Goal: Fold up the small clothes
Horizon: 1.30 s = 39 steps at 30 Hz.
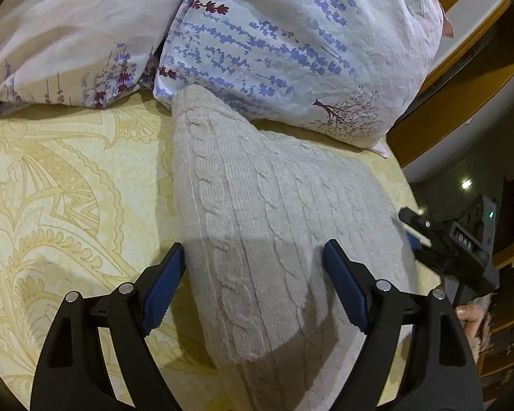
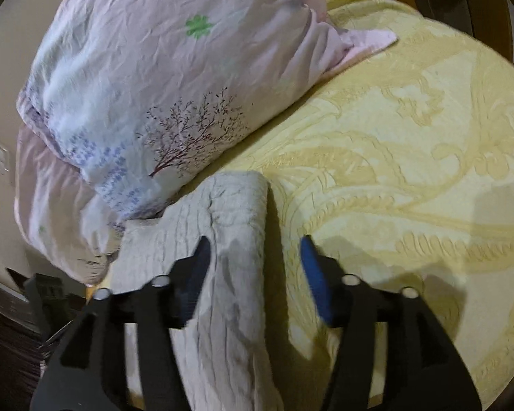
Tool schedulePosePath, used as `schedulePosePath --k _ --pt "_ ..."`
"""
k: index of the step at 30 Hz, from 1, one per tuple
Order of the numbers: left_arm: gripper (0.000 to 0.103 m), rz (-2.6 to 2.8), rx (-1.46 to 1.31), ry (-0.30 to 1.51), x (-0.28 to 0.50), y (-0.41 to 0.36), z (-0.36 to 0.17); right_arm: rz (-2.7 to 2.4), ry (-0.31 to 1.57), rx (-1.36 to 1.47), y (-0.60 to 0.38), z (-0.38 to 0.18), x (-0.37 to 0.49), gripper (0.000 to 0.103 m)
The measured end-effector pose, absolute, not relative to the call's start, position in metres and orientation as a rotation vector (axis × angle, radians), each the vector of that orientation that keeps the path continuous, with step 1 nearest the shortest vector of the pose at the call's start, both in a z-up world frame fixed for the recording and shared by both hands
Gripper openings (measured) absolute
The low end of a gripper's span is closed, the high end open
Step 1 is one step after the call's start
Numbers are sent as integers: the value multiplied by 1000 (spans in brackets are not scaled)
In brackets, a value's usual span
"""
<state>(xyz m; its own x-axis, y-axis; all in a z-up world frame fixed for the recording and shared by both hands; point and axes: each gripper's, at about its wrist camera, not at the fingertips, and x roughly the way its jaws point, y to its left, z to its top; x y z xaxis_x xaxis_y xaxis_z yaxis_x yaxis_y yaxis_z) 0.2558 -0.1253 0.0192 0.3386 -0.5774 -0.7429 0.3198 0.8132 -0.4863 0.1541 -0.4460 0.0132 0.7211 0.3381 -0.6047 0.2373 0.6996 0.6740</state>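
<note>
Cream cable-knit wool marks the task's thing: one sweater (image 1: 264,226), lying on the yellow bedspread (image 1: 61,185) with its far end touching the floral pillow (image 1: 291,44). Taking the sweater as landmark, the pillow sits beyond it, a second, paler pillow (image 1: 65,34) lies beyond and to its left, and bare bedspread runs along both its sides.

The left gripper (image 1: 253,284) hovers over the sweater's near part with jaws spread wide, one blue pad beside the left edge and the other over the knit; it holds nothing. The right gripper (image 2: 255,274) also stands wide open and empty, one finger over the knit and the other just off the sweater's right edge, above the bedspread. That view is blurred, so whether either finger touches the fabric I cannot tell.

My judgement: the sweater looks already doubled into a long narrow strip, so a lengthwise fold seems done and the step in hand is lining up for the next grasp. The next move would call for both grippers to close on the near edge or corners, lift together, and carry that end toward the pillow.

Count: one sweater, two grippers, two pillows, one bedspread.
</note>
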Motion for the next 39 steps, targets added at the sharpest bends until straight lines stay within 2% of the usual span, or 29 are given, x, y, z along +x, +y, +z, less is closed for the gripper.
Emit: schedulePosePath --k 5,20,26,31,39 --pt "82 -626 -404 1110 263 -112 14 121 817 866 -453 5 144 66" --pt "82 -646 -434 1146 263 -124 -2 240 855 852 -432 -3 156 67" --pt "71 -662 -467 1130 259 -119 -3 319 882 846 -415 -9 162 48" --pt "55 -680 -515 1101 253 -107 -1 367 871 908 -415 -15 160 33" --pt "42 -735 -571 1075 247 -86 7 376 811 896 -402 2 152 27"
